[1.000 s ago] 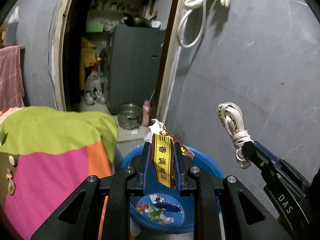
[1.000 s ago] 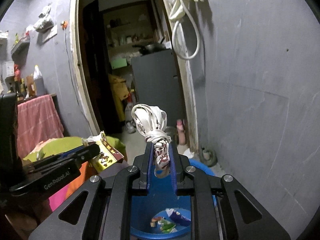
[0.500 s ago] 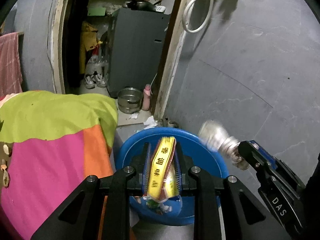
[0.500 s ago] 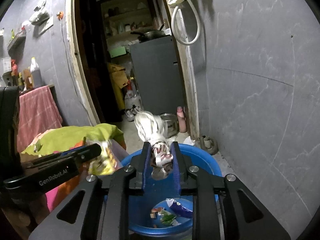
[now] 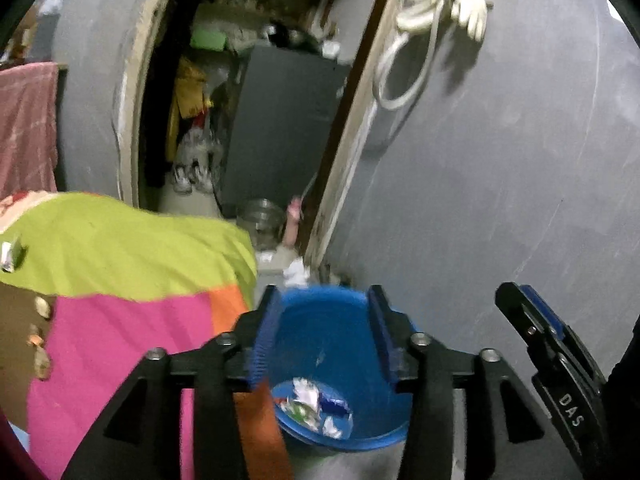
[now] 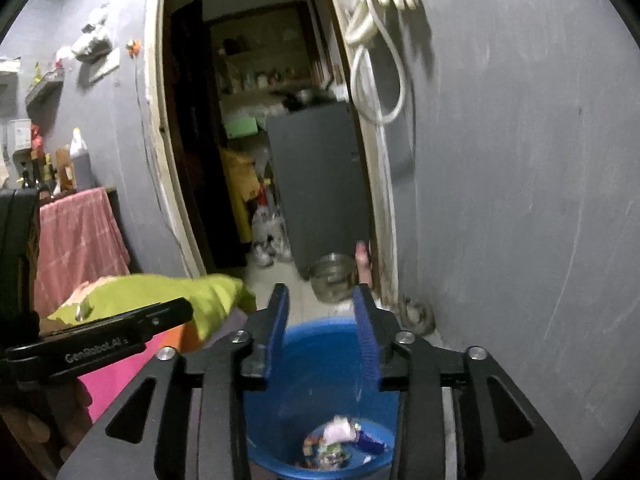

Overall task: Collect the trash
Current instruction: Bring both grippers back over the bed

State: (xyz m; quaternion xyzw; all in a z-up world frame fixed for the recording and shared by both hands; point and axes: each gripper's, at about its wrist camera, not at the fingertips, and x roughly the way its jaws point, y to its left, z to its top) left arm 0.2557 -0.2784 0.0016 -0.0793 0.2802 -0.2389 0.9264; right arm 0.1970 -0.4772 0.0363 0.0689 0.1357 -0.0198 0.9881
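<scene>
A blue plastic bin [image 5: 328,332] stands on the floor below both grippers, with a heap of wrappers and crumpled trash [image 5: 314,404] at its bottom; the bin [image 6: 320,364] and the trash [image 6: 340,440] also show in the right wrist view. My left gripper [image 5: 322,300] is open and empty above the bin. My right gripper [image 6: 322,300] is open and empty above the bin too. The right gripper's side shows at the lower right of the left wrist view [image 5: 532,312]. The left gripper's side shows at the left of the right wrist view [image 6: 132,328].
A bed with a green, pink and orange cover [image 5: 120,280] lies left of the bin. A grey wall [image 5: 500,180] rises to the right, with a hanging white cord [image 5: 408,56]. An open doorway [image 6: 256,160] ahead shows a dark cabinet [image 6: 320,184] and a metal pot [image 6: 332,276].
Both grippers opened. The yellow snack wrapper left the left gripper and the knotted white bundle left the right gripper; both are gone from the fingers, and the heap in the bin looks bigger.
</scene>
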